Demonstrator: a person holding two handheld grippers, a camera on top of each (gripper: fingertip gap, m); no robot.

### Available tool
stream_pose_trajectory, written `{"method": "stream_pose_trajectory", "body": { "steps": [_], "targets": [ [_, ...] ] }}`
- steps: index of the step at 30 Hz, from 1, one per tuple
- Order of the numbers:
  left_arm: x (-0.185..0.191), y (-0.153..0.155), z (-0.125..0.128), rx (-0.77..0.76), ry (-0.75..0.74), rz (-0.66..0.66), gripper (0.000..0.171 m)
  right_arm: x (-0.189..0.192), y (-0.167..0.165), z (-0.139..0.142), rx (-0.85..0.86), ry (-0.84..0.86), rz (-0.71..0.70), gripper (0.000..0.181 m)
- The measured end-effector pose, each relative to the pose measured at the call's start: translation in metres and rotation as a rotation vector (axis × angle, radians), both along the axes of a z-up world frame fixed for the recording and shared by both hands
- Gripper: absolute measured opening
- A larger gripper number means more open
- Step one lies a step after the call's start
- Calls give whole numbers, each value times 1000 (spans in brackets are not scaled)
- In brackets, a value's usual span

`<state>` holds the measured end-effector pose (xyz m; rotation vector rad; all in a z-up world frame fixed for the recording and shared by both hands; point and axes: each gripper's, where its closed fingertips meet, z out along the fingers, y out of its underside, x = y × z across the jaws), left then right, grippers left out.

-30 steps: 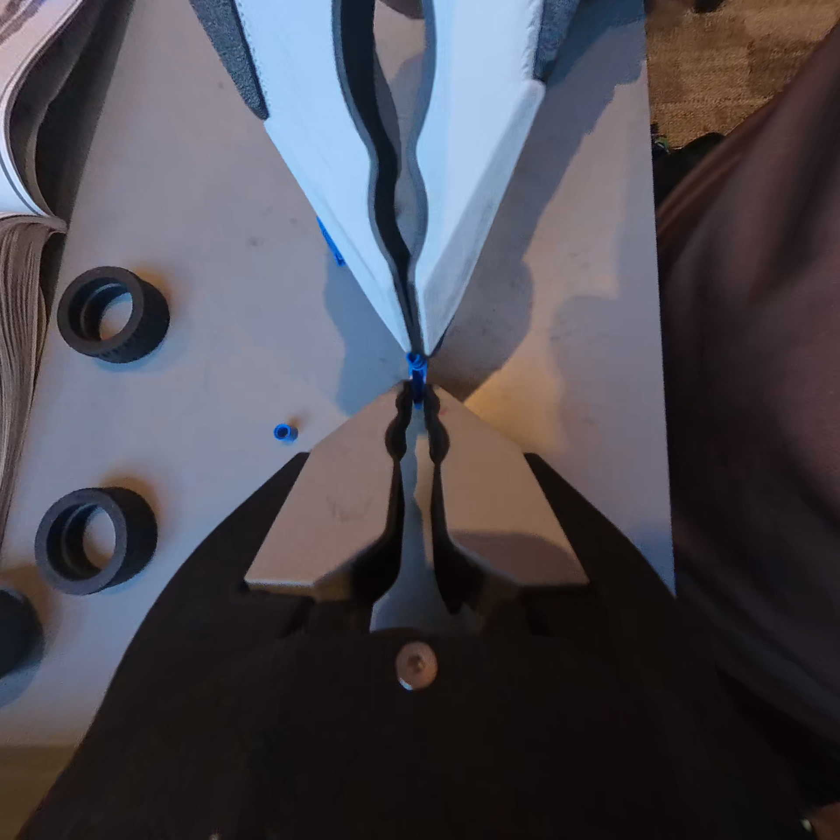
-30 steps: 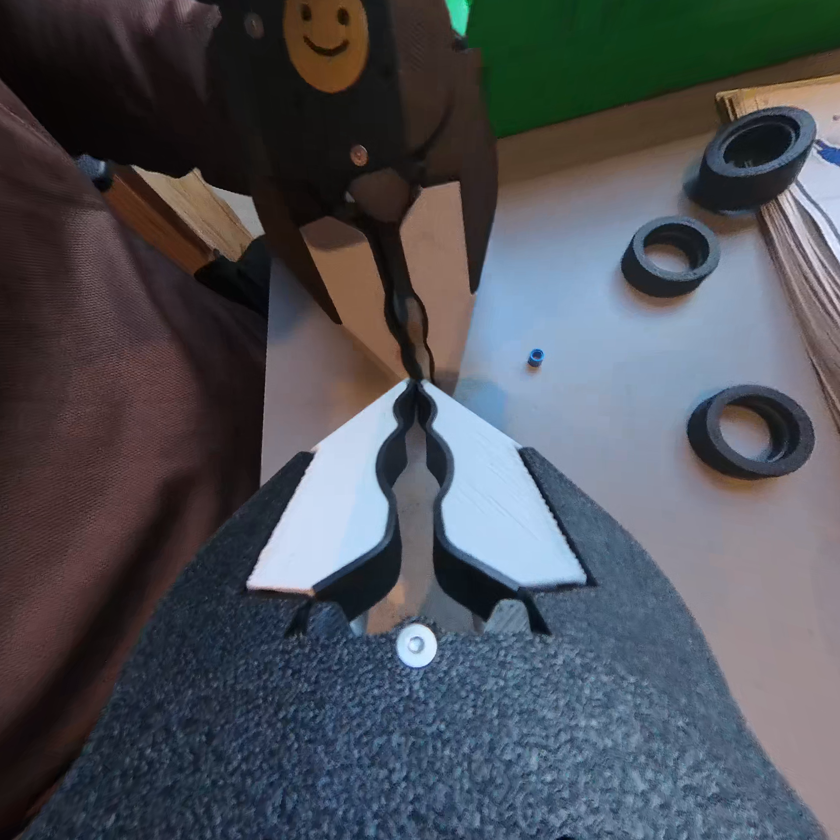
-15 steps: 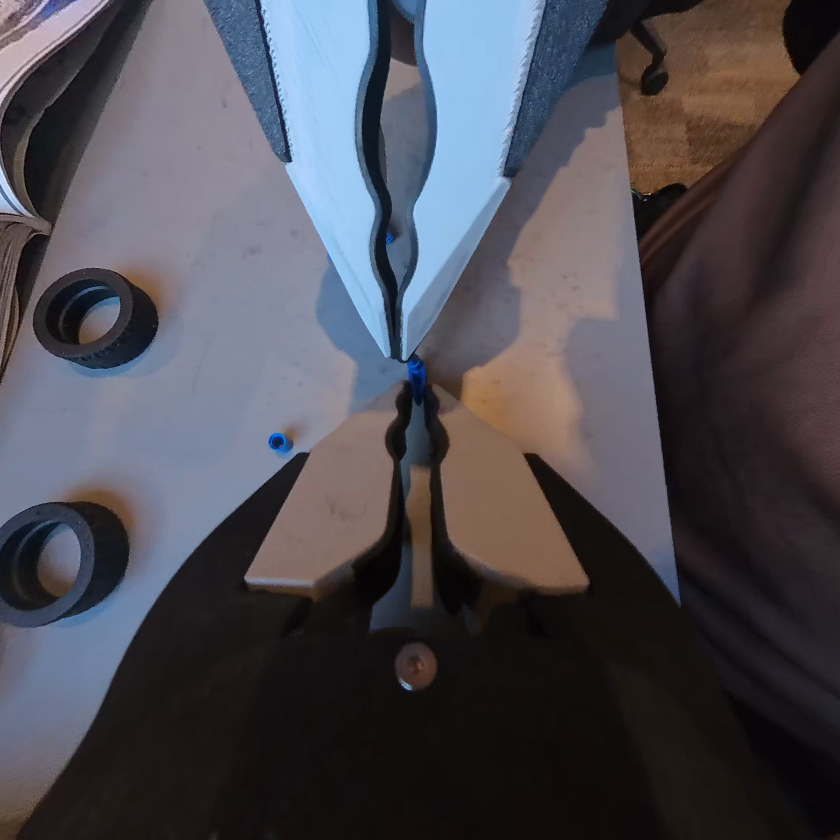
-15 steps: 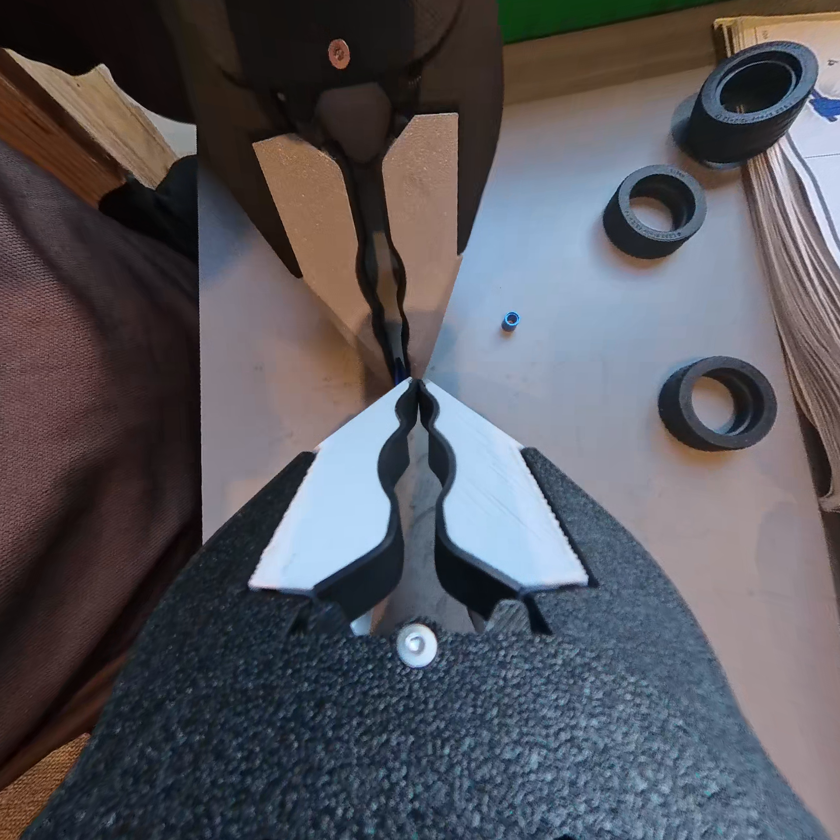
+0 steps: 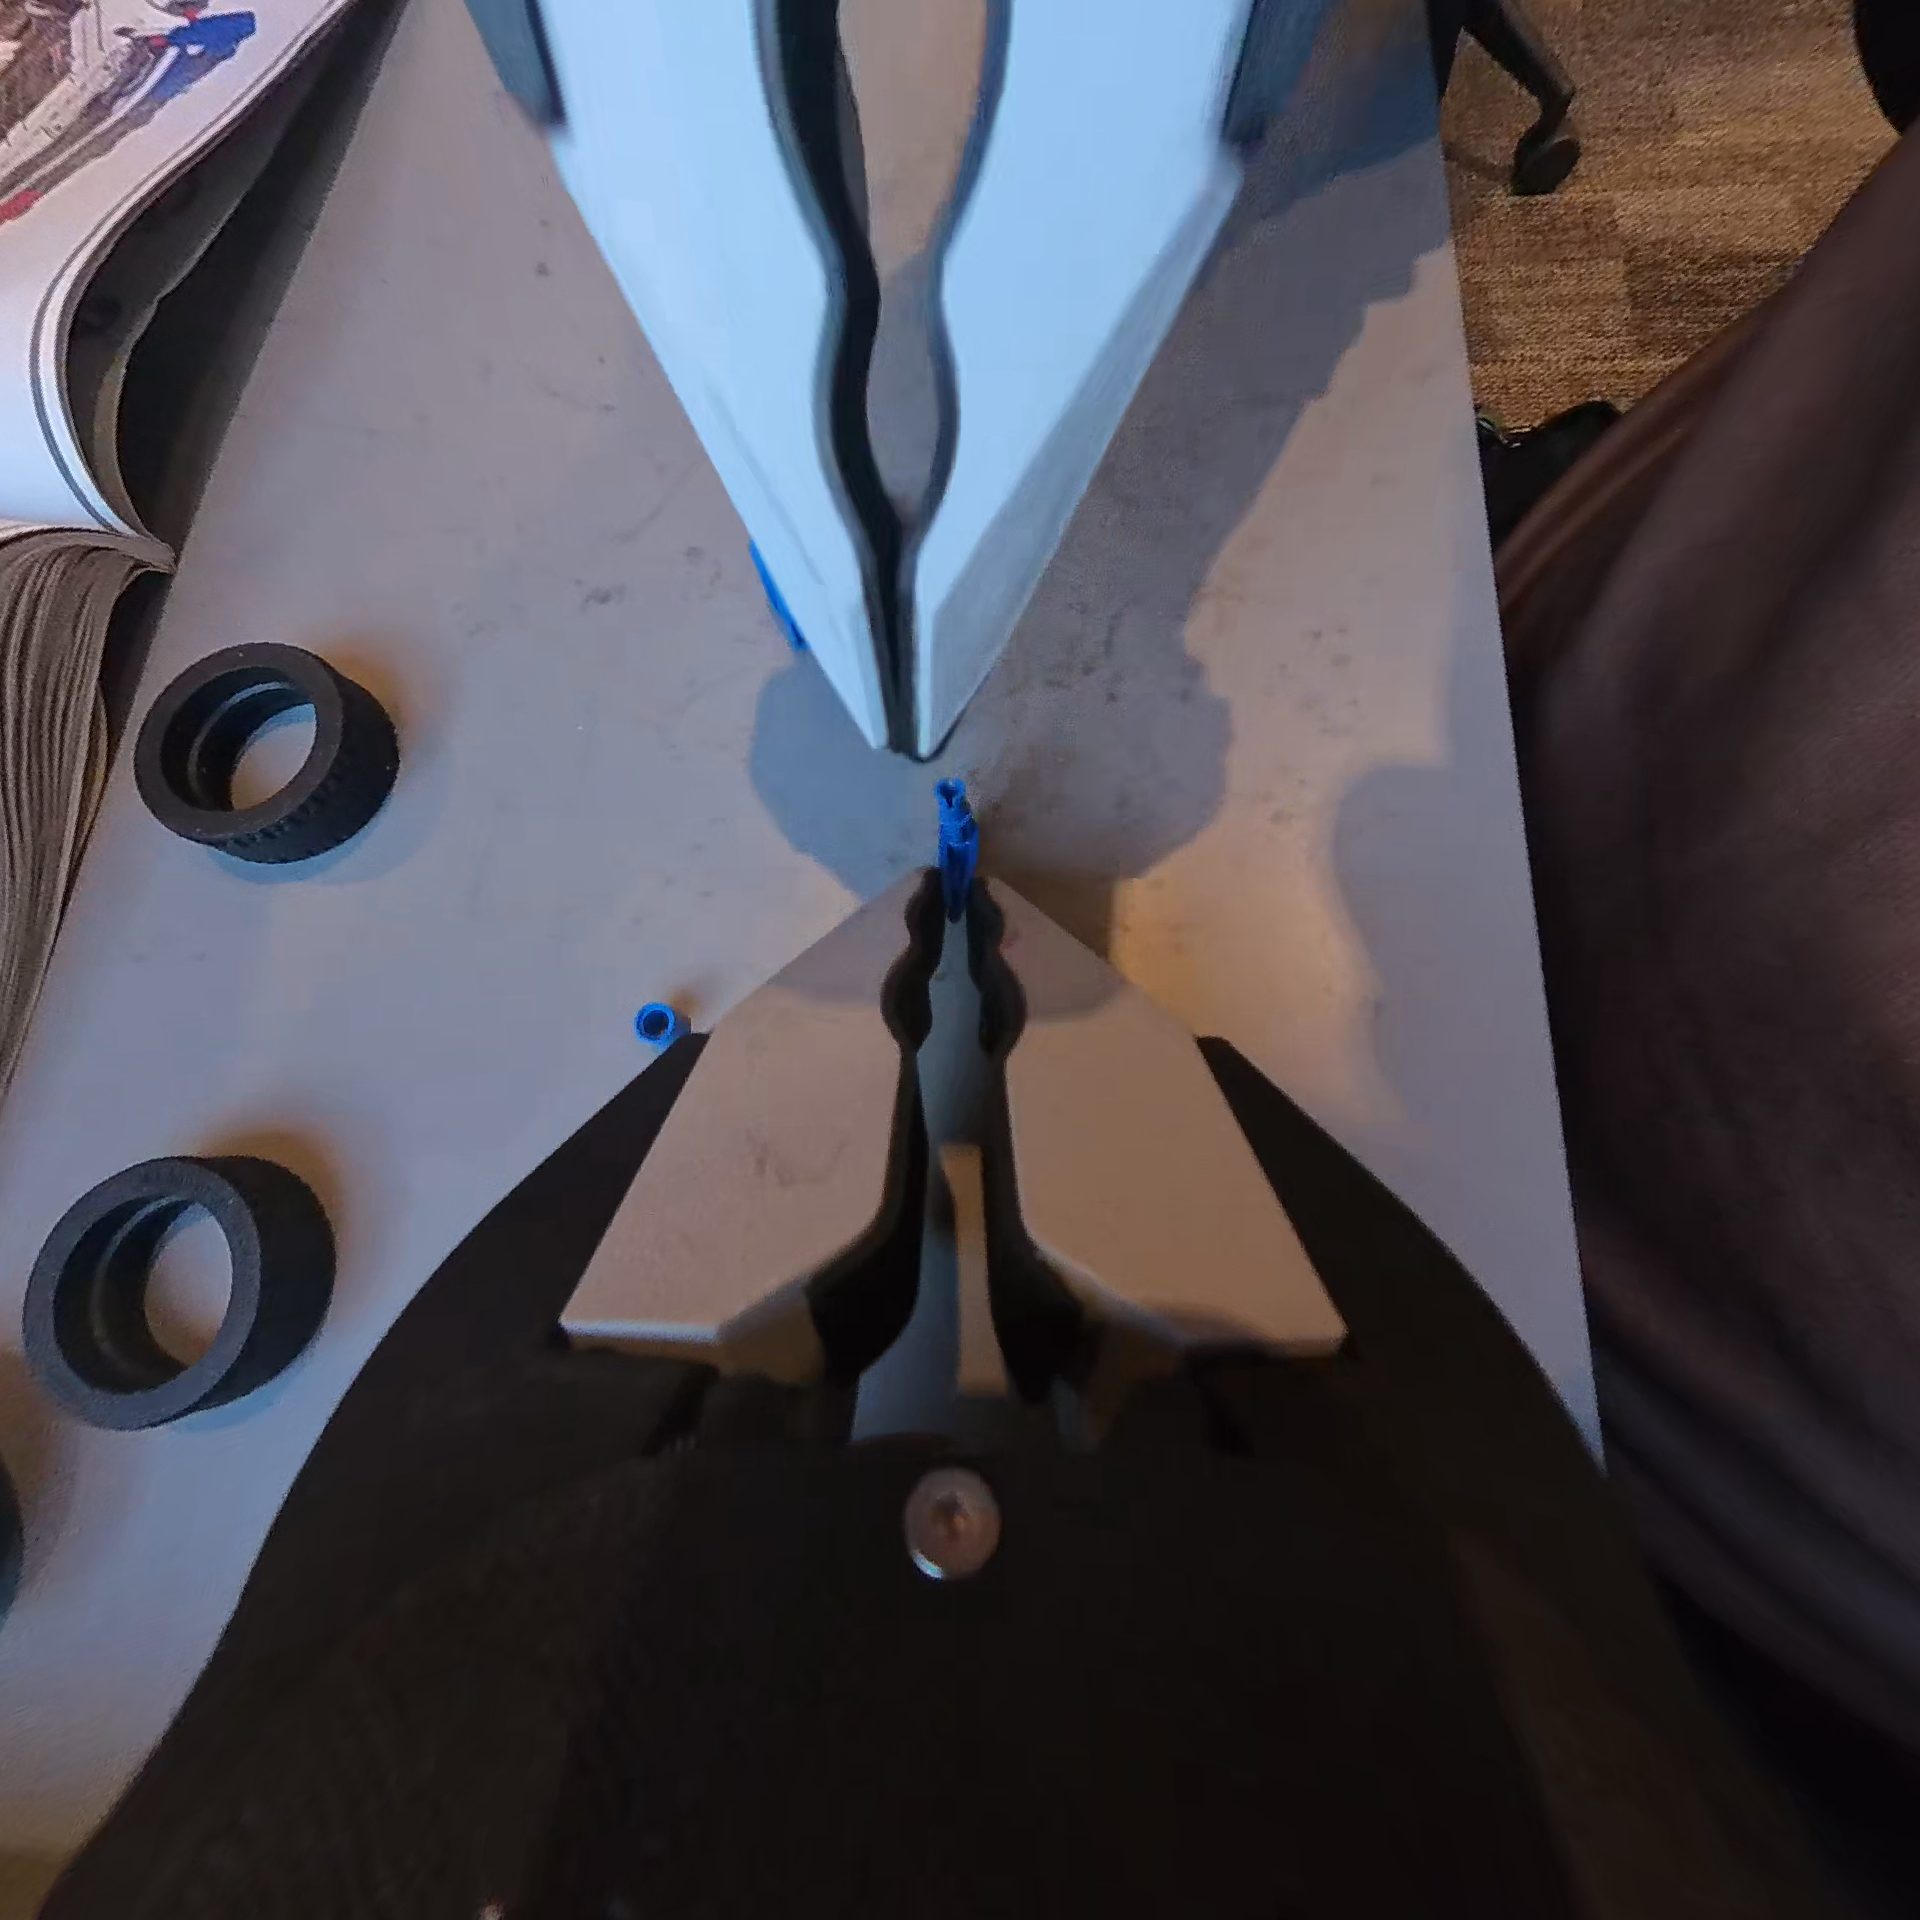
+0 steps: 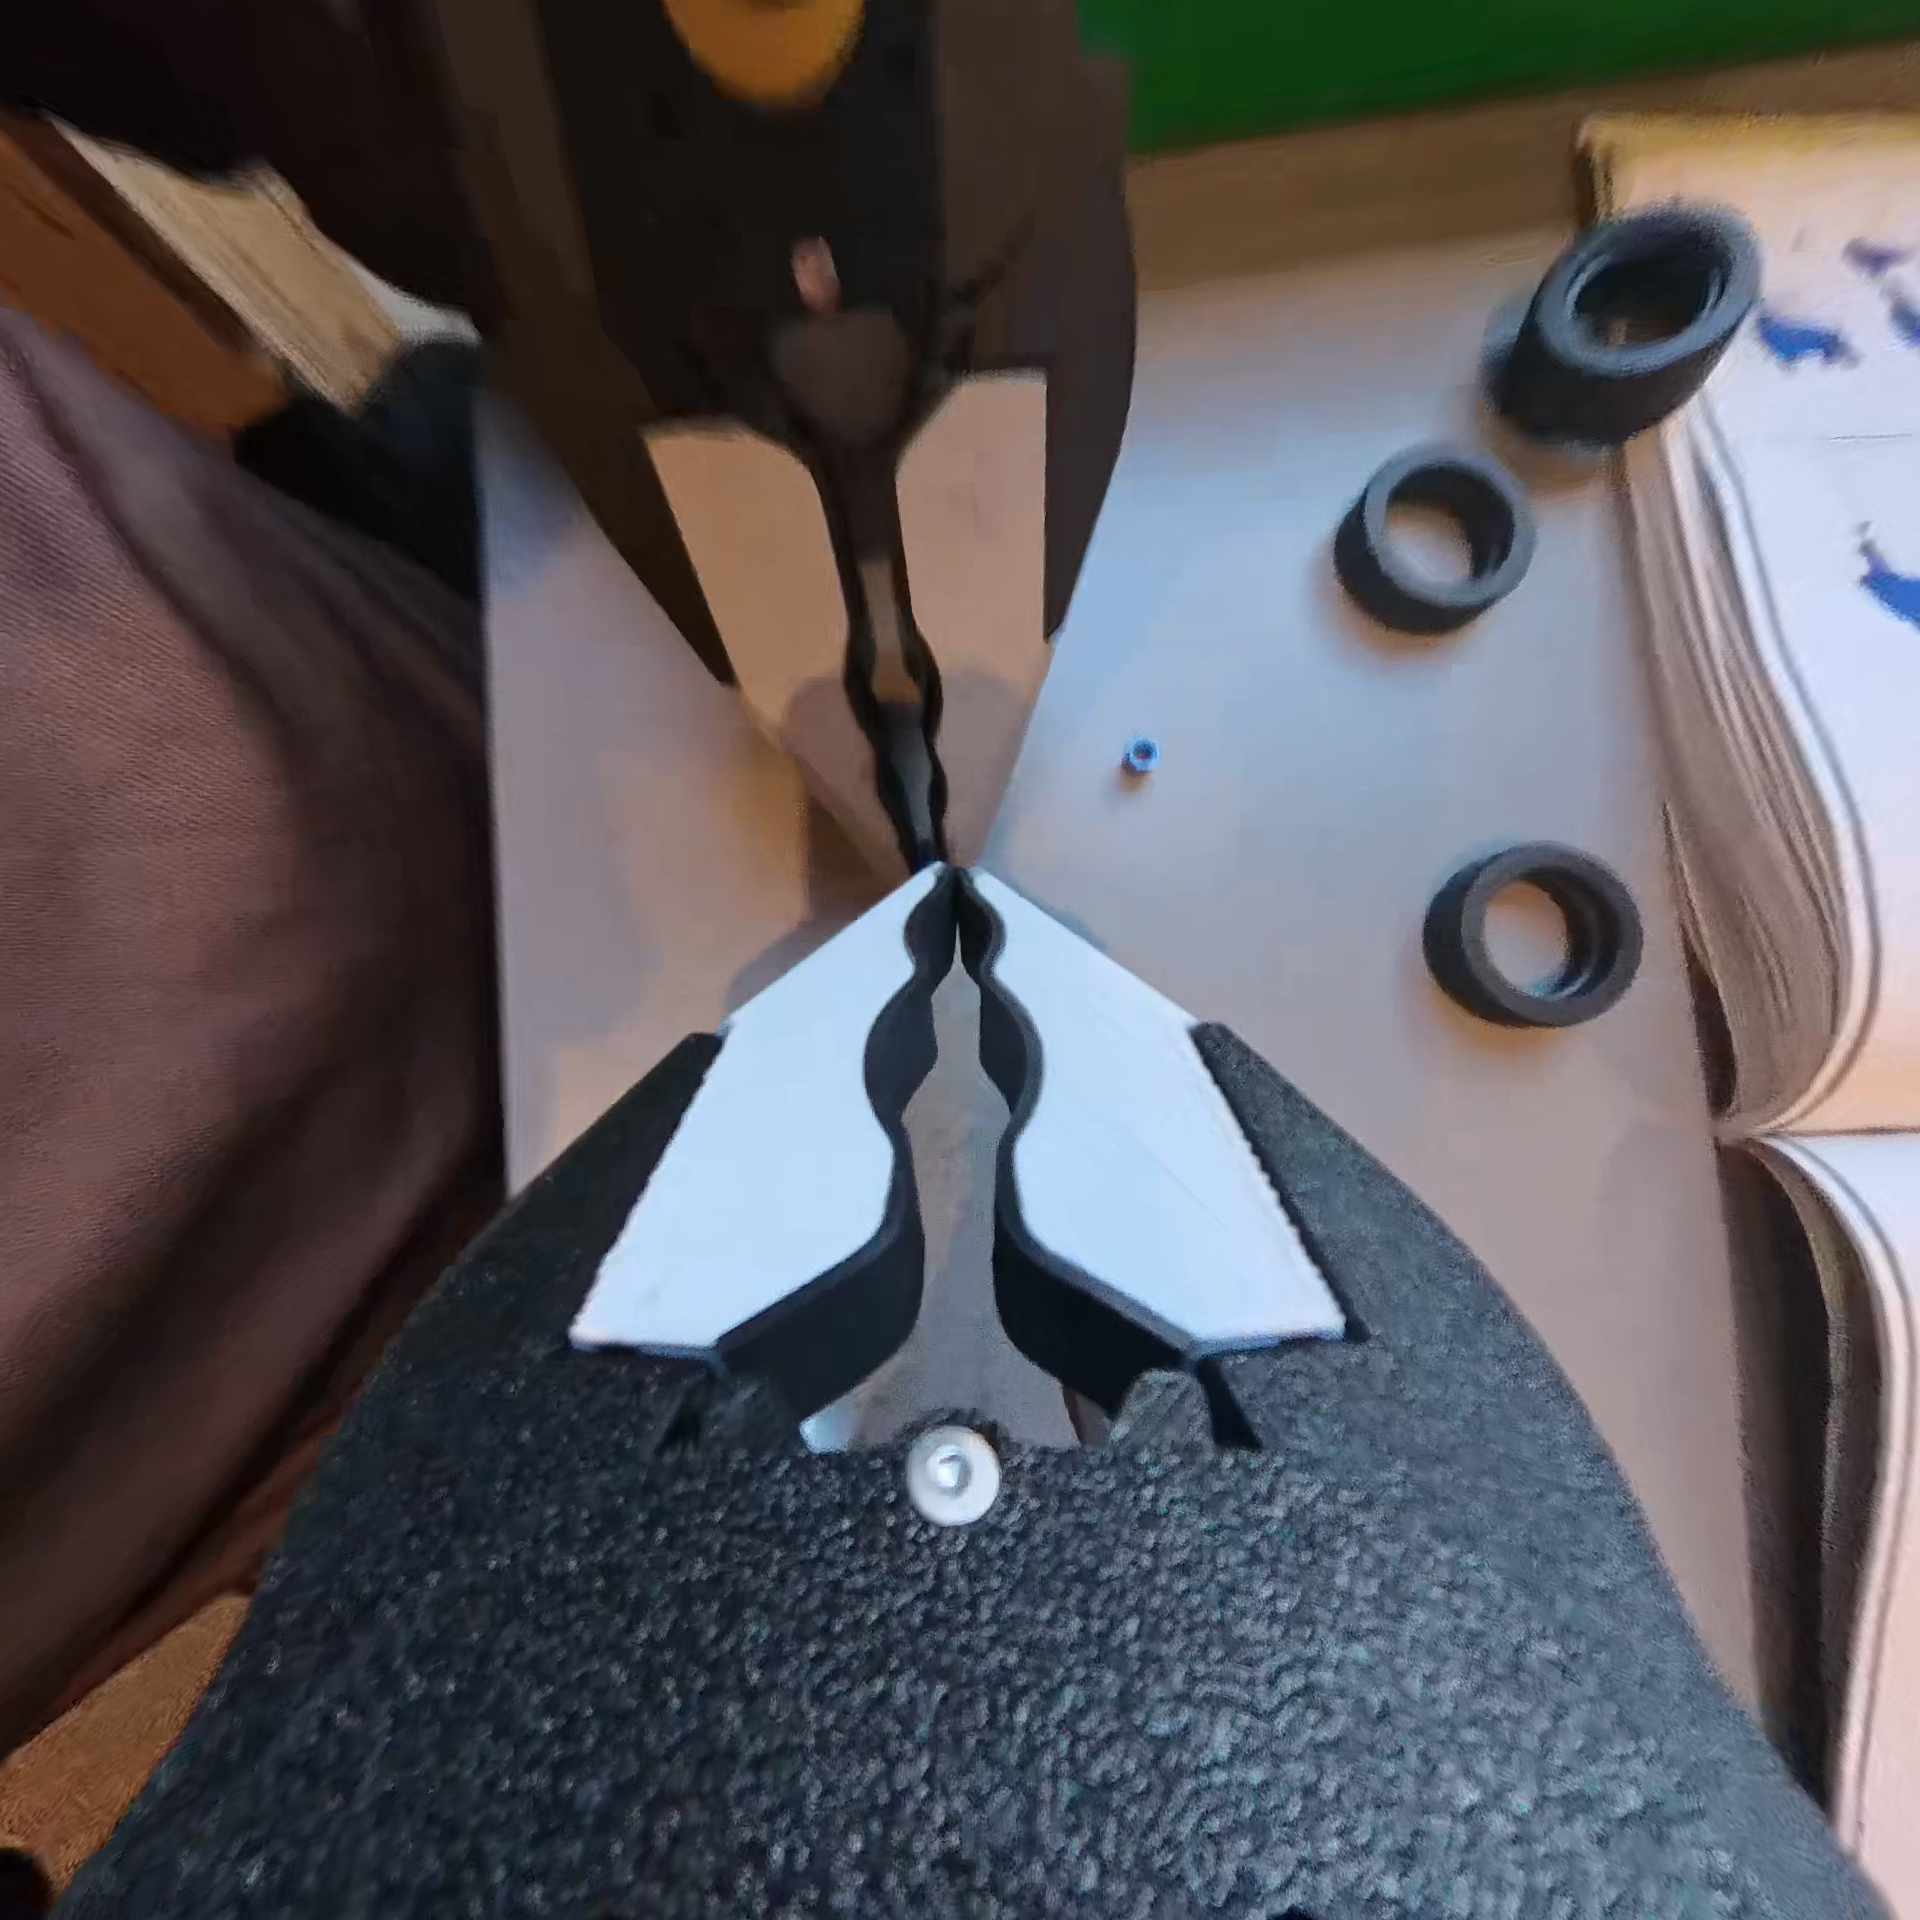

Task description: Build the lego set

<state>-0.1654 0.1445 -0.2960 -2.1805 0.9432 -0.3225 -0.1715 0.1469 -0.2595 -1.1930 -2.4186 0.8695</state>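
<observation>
Lego pin (image 5: 954, 844) pinched in left tongs (image 5: 954, 891) — tyres (image 5: 268, 767), booklet (image 5: 73, 343) nearby.

Your left tongs (image 5: 954, 883), tan-fingered on a black body, are closed at the tips, pinching a small blue pin (image 5: 954, 831) that sticks out forward. Your right tongs (image 6: 954, 876), white-fingered on a speckled black body, point straight at them, tips pressed together with nothing visible between. The two pairs face tip to tip, just apart, above the tabletop (image 5: 468, 727).
</observation>
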Motion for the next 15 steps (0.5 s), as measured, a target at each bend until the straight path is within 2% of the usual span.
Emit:
{"method": "stream_pose_trajectory", "body": {
  "steps": [2,5,6,8,11,14,15],
  "targets": [
    [0,0,0,-3,-2,-2,1,-1,-2,13,-34,21,-1,0],
    [0,0,0,-10,-11,-4,1,2,-7,-16,38,-35,28,0],
    [-1,0,0,-7,-9,-2,1,4,5,-22,43,-42,27,0],
    [-1,0,0,-2,-10,4,1,5,0,-14,88,-24,-4,0],
    [-1,0,0,-2,-11,3,1,0,-3,0,42,21,1,0],
    [-1,-1,0,-4,-12,2,1,2,-4,-25,104,-37,18,0],
    [-2,-1,0,-1,-13,4,1,1,-3,-23,118,-37,14,0]
  ]
}}
